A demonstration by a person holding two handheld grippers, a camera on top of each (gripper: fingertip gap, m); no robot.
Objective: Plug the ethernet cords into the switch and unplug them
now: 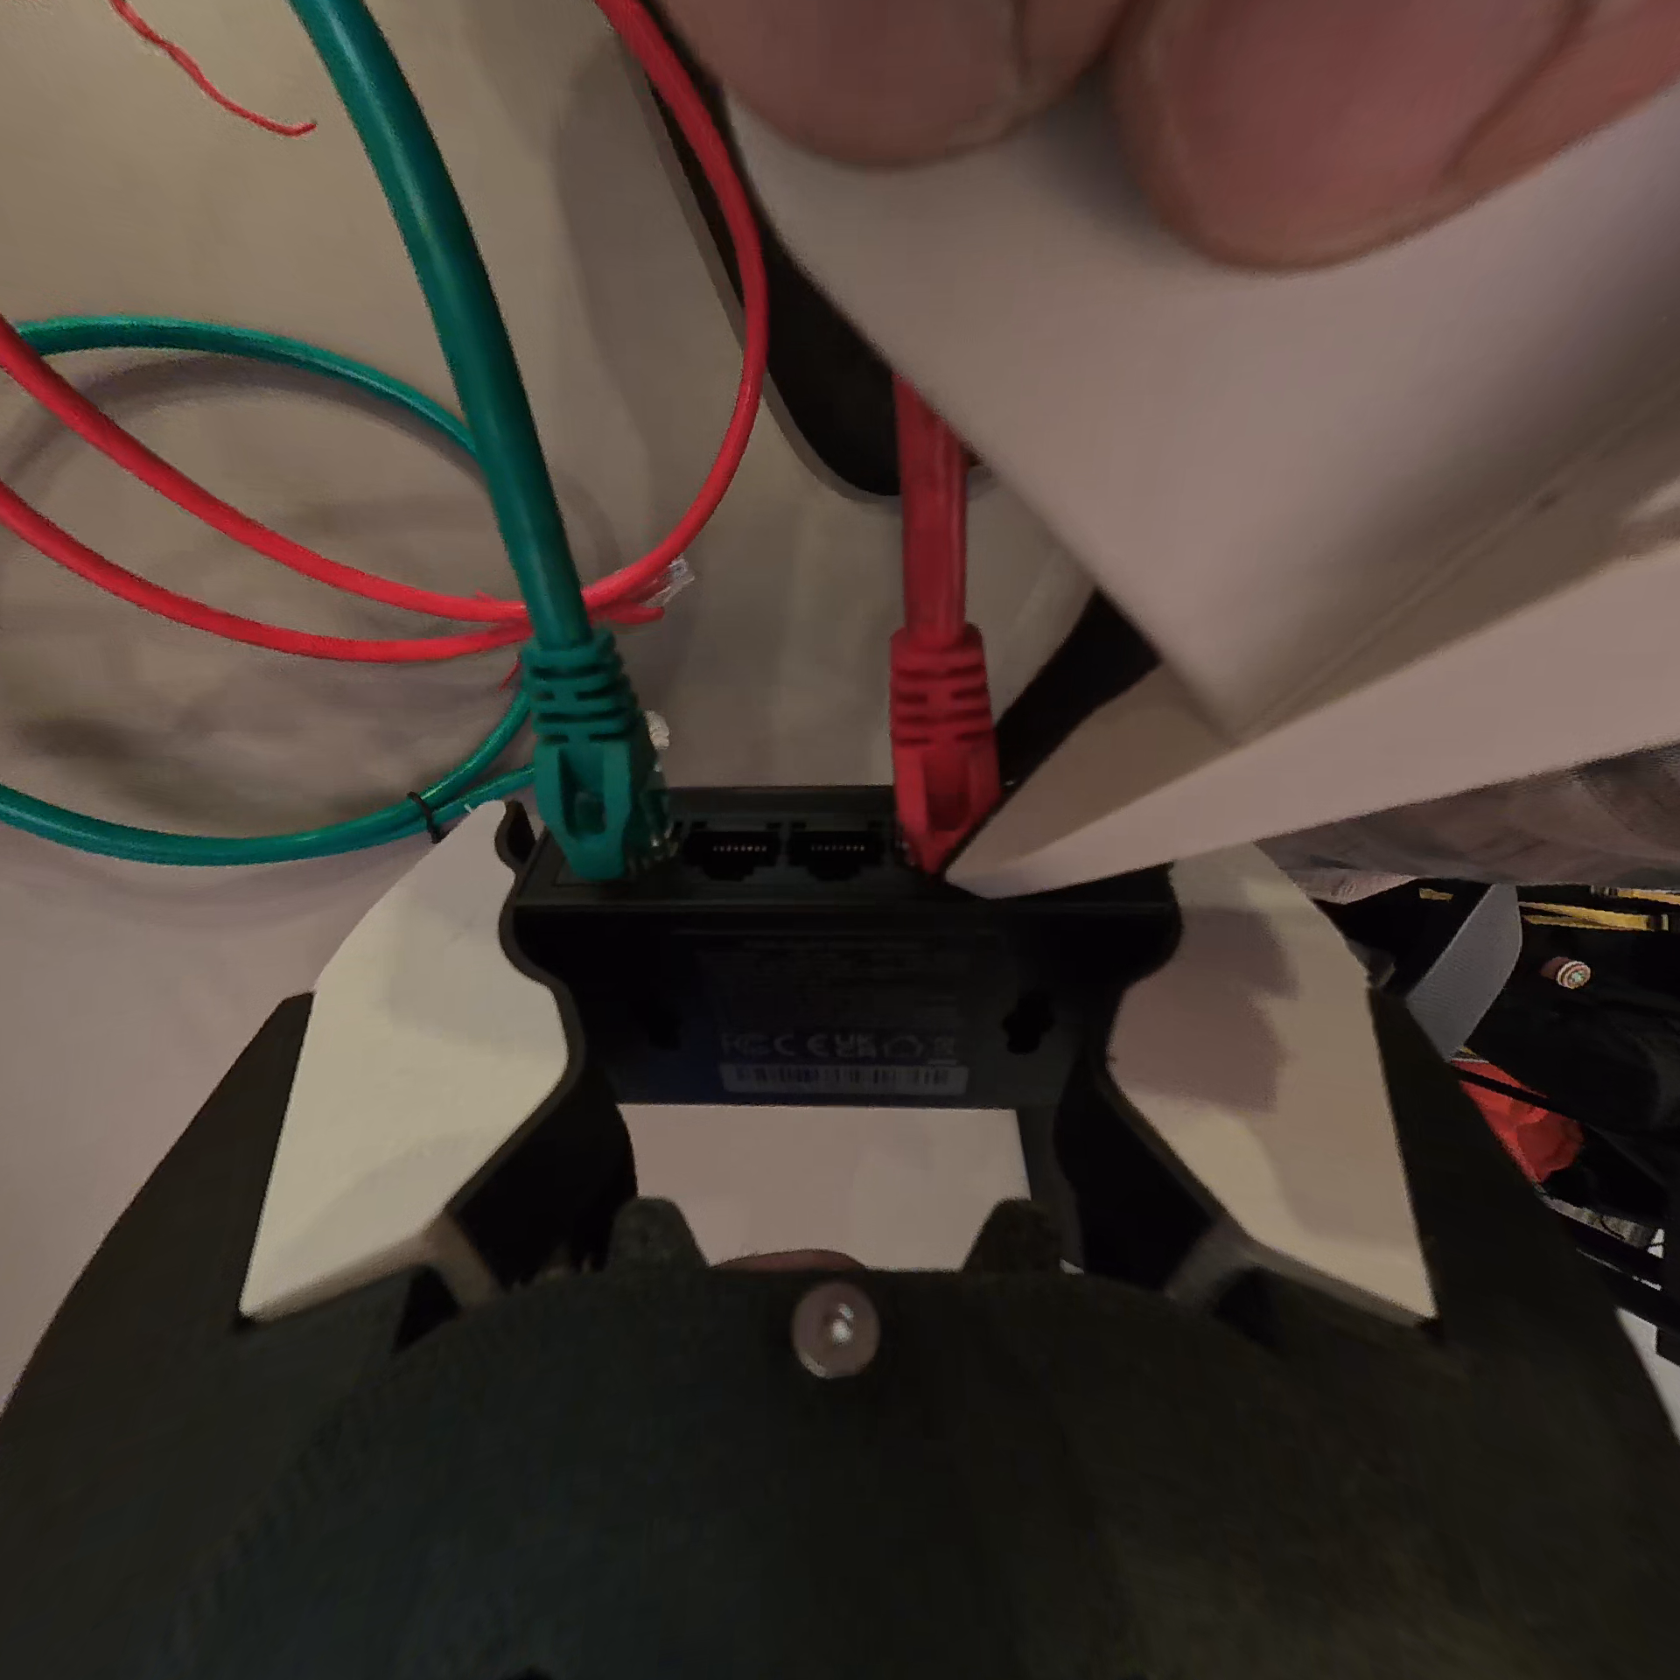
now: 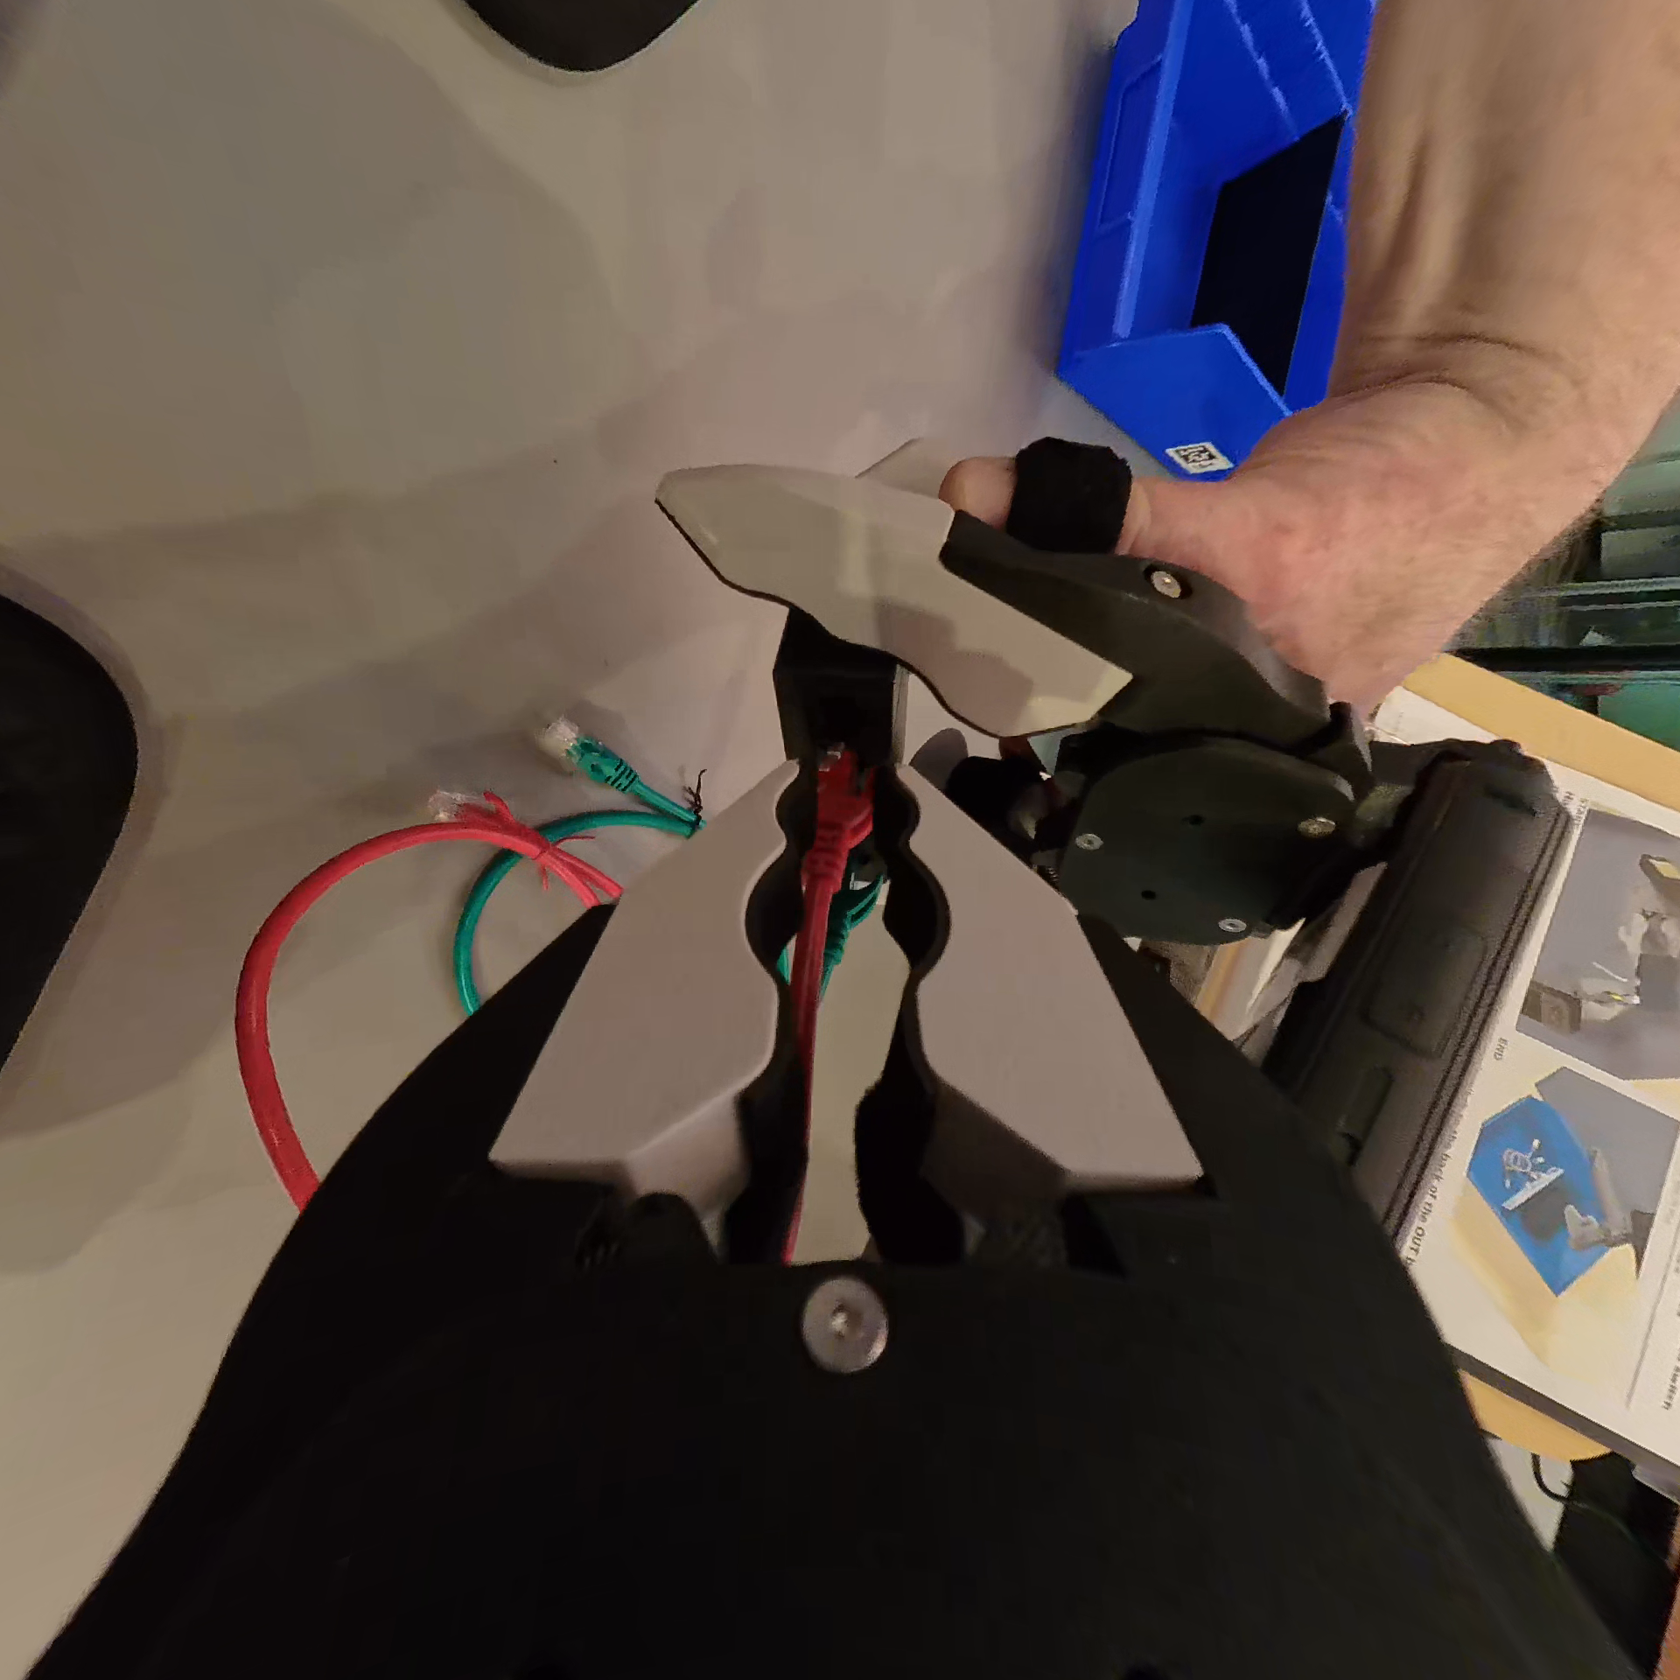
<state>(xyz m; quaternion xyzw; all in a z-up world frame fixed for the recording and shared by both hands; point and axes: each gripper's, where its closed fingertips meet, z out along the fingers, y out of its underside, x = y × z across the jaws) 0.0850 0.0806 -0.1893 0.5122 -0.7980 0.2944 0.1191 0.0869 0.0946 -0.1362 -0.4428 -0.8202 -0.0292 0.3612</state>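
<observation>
My left gripper is shut on the black switch and holds it by its two sides, ports facing away. A green cord's plug sits in the leftmost port. The red cord's plug sits in a port at the right end, and two ports between them are empty. My right gripper is closed around the red cord just behind the plug, right at the switch. The green cord is mostly hidden behind my right fingers.
The cords' loose ends lie on the grey table: a green plug and a clear-tipped red one, with loops beside them. A blue bin stands at the back right. A printed sheet lies to the right. A hand holds the left gripper. The left gripper's tips are roughly 4 centimeters from the right gripper's.
</observation>
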